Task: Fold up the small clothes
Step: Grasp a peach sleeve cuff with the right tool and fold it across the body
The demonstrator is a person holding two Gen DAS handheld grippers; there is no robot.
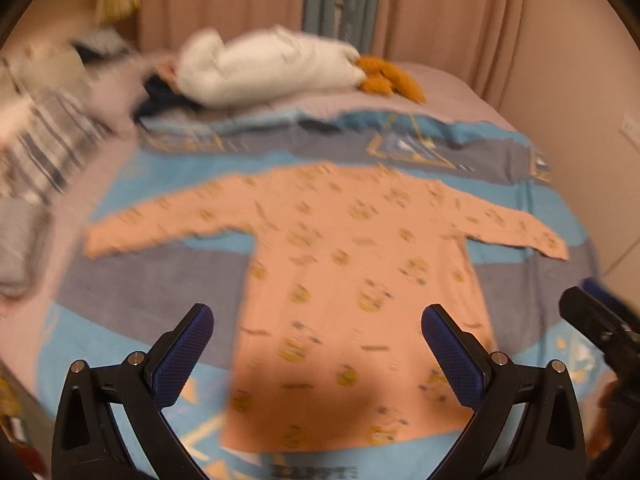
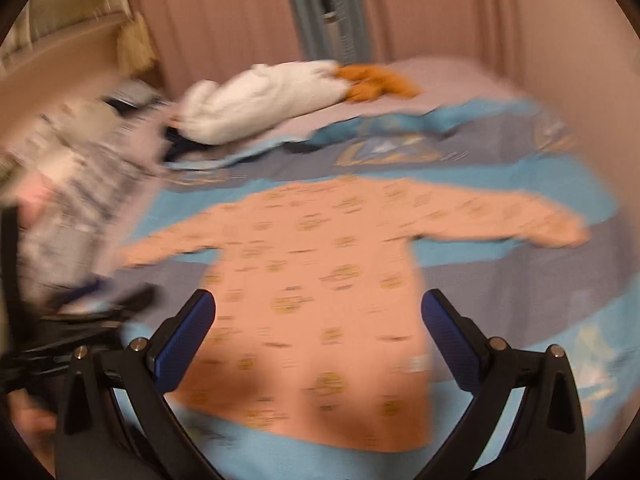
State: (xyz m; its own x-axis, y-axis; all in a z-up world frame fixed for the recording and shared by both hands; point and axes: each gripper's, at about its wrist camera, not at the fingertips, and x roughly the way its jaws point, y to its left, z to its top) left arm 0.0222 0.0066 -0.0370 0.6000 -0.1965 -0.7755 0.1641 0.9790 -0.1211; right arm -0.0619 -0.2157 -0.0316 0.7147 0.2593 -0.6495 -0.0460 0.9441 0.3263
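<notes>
Nearest in both views are the two grippers, each hovering above the near hem of a peach long-sleeved top (image 1: 352,292). The left gripper (image 1: 317,350) has its blue-padded fingers (image 1: 184,354) spread wide with nothing between them; the right gripper (image 2: 319,332) is likewise spread wide and holds nothing. Both point forward along the bed, tilted down toward the cloth, side by side. From the left wrist view the right gripper shows only as a dark blurred shape at the right edge, cut off by the frame.

The top lies flat and spread on a blue and grey blanket (image 1: 132,288), hem near, neck far, both sleeves stretched out to the sides. Its small yellow print is too smeared by motion blur to make out.

At the far left sits a heap of striped cloth (image 1: 44,148), heavily blurred; a grey folded piece (image 1: 18,240) lies nearer beside it. Behind the blanket, toward the middle, a white bundle (image 1: 268,66) rests on the bed sheet, with something dark partly hidden under its left end. Just to its right, touching it, lies an orange item (image 1: 388,76). Pinkish curtains (image 1: 440,12) hang along the far side.
</notes>
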